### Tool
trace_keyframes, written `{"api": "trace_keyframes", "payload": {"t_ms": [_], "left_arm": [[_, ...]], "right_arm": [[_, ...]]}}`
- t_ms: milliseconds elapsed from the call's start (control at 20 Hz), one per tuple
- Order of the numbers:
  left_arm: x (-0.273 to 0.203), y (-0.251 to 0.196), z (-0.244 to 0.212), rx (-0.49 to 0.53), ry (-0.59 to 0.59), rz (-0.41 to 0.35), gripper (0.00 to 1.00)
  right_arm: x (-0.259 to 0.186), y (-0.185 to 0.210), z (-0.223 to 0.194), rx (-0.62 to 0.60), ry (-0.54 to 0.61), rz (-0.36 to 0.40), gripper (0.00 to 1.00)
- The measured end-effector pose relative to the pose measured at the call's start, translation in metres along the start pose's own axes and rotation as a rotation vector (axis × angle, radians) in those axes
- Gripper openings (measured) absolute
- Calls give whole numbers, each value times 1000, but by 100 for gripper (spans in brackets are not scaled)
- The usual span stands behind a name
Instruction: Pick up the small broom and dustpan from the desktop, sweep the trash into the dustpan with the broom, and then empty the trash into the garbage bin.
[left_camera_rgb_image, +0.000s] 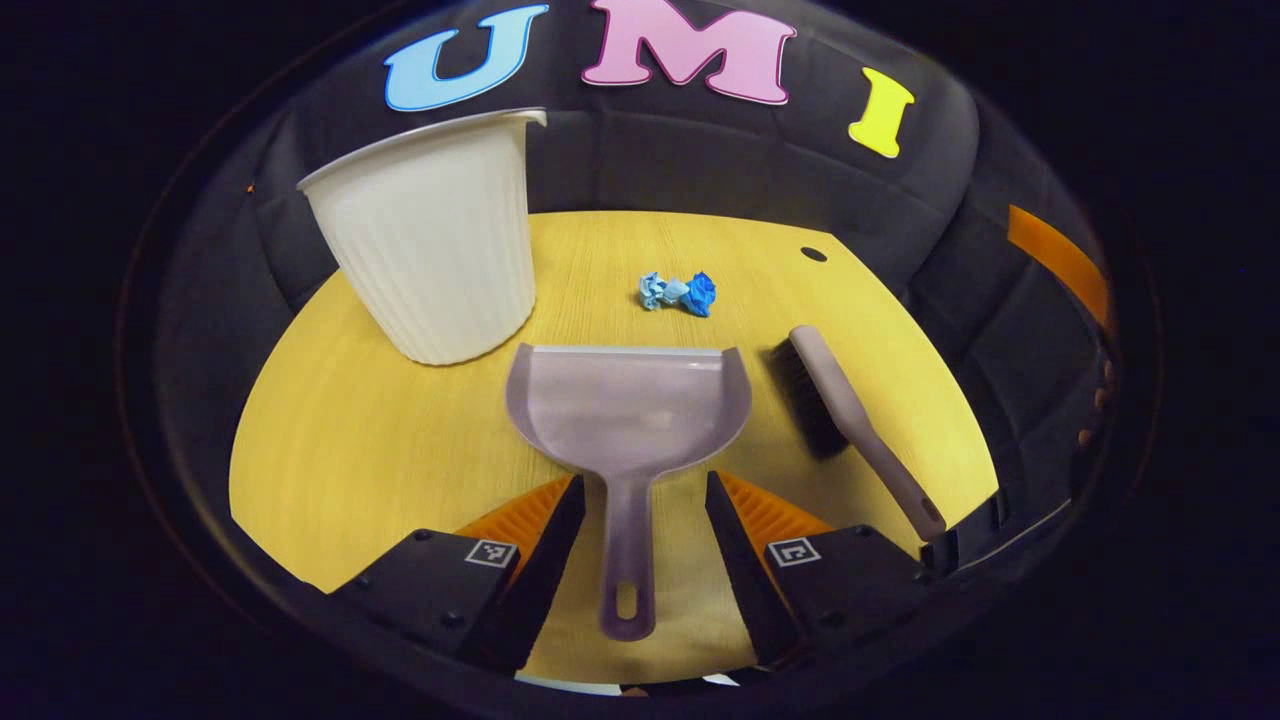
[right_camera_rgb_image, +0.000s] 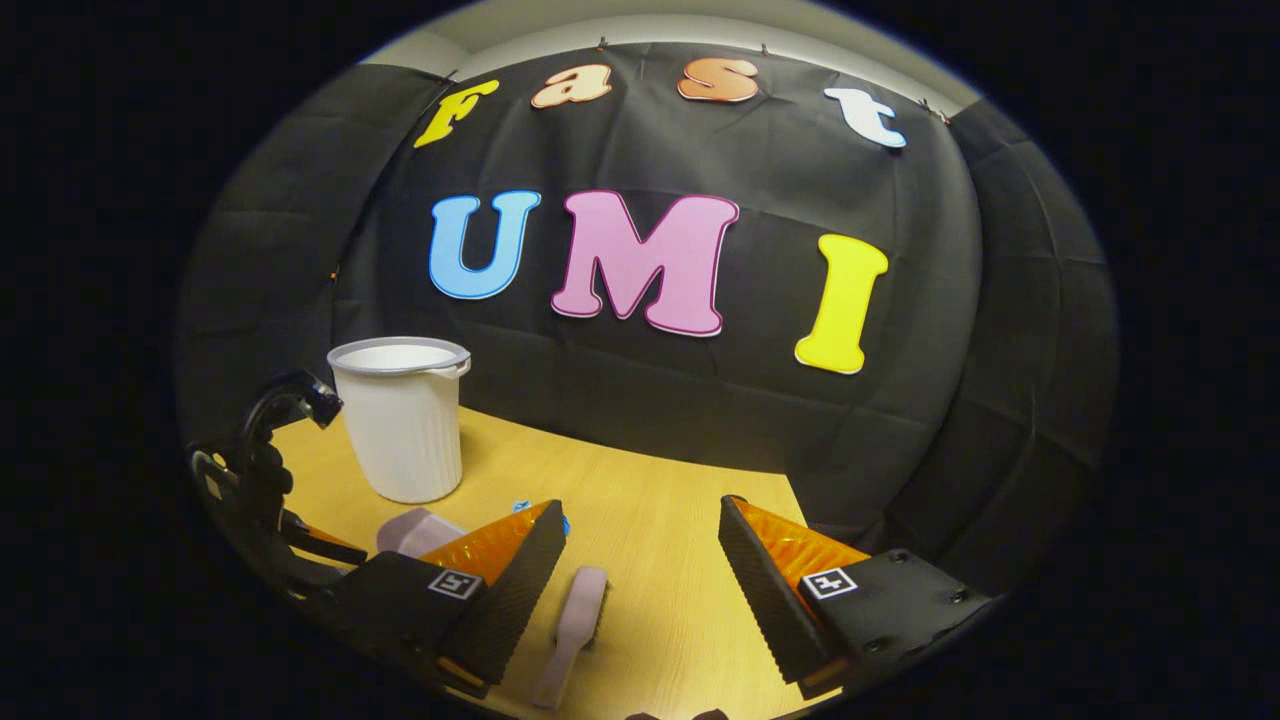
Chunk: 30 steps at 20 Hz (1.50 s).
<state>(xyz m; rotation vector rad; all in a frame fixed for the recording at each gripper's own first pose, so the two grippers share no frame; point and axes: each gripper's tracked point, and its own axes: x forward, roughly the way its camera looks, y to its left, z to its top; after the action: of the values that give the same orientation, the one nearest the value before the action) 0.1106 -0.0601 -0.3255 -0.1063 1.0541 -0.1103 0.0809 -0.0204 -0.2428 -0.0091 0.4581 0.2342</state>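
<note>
Black cloth (right_camera_rgb_image: 700, 400) is hanging in folds around the booth, wrapping behind a yellowish wooden table (left_camera_rgb_image: 380, 440). A pale wall (right_camera_rgb_image: 680, 25) is showing above the cloth's top edge.

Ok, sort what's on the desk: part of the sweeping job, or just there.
For the job:
dustpan
small broom
crumpled blue paper
white bin
left gripper
right gripper

Just there:
dark hole in the desktop
</note>
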Motion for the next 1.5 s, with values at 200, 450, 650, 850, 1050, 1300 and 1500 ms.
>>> {"api": "trace_keyframes", "payload": {"t_ms": [200, 450, 650, 850, 1050, 1300, 1500], "left_arm": [[31, 6, -15, -29, 154, 30, 69], [53, 11, -28, -77, 292, 42, 52], [55, 12, -28, -51, 321, 34, 33], [55, 9, -30, -77, 330, 26, 33], [52, 0, -39, -130, 296, -17, 32], [57, -5, -42, -171, 270, -52, 32], [59, -6, -40, -159, 268, -99, 32]], "right_arm": [[6, -6, -14, 6, 20, 4, 99], [12, -1, -38, 68, 113, 42, 99], [13, 27, -77, 97, 278, 113, 100], [5, 47, -129, 126, 523, 179, 96], [6, 59, -185, 148, 838, 175, 95], [16, 60, -230, 78, 1043, 138, 99], [15, 62, -254, 114, 1158, 70, 99]]}}
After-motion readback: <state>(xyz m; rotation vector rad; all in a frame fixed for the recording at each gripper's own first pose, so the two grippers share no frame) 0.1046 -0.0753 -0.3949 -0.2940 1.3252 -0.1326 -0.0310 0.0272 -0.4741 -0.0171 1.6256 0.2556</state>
